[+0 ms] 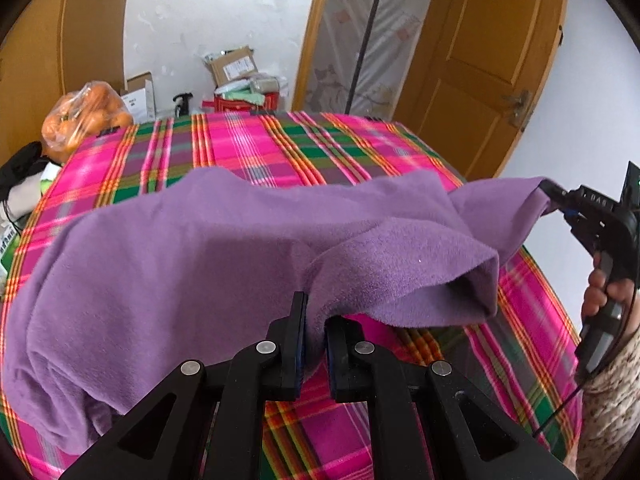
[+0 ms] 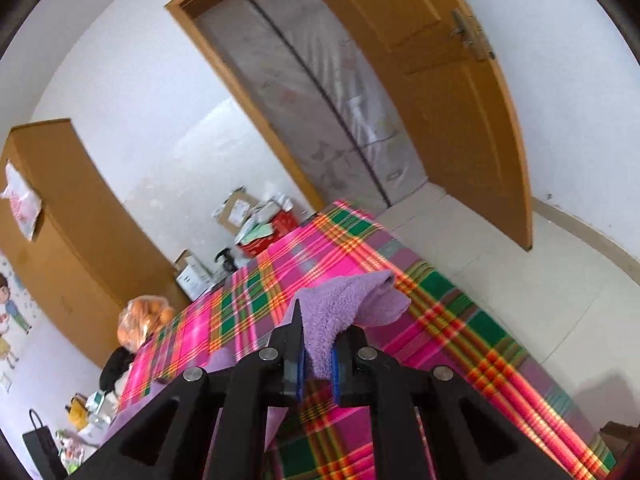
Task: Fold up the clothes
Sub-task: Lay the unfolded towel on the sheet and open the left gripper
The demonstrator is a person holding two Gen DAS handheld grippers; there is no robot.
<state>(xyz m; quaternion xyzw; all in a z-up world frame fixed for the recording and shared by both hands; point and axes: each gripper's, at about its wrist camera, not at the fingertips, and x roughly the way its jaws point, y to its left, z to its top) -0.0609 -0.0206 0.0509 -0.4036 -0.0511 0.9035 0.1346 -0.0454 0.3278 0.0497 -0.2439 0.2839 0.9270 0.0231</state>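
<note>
A purple fleece garment (image 1: pixel 208 248) lies spread across the pink, green and orange plaid cloth of the table (image 1: pixel 280 144). My left gripper (image 1: pixel 316 344) is shut on the garment's near edge, with fabric pinched between its blue pads. My right gripper (image 1: pixel 554 194) appears at the right of the left wrist view, held by a hand (image 1: pixel 600 292), and grips a far corner lifted above the table. In the right wrist view my right gripper (image 2: pixel 318 360) is shut on a bunched purple fold (image 2: pixel 348 304) that rises between its fingers.
A bag of oranges (image 1: pixel 84 116) sits at the table's far left corner beside dark and white items (image 1: pixel 20 184). Cardboard boxes (image 1: pixel 236 68) and a red box stand behind the table. A wooden door (image 1: pixel 492 60) stands open at the right, over tiled floor (image 2: pixel 540 280).
</note>
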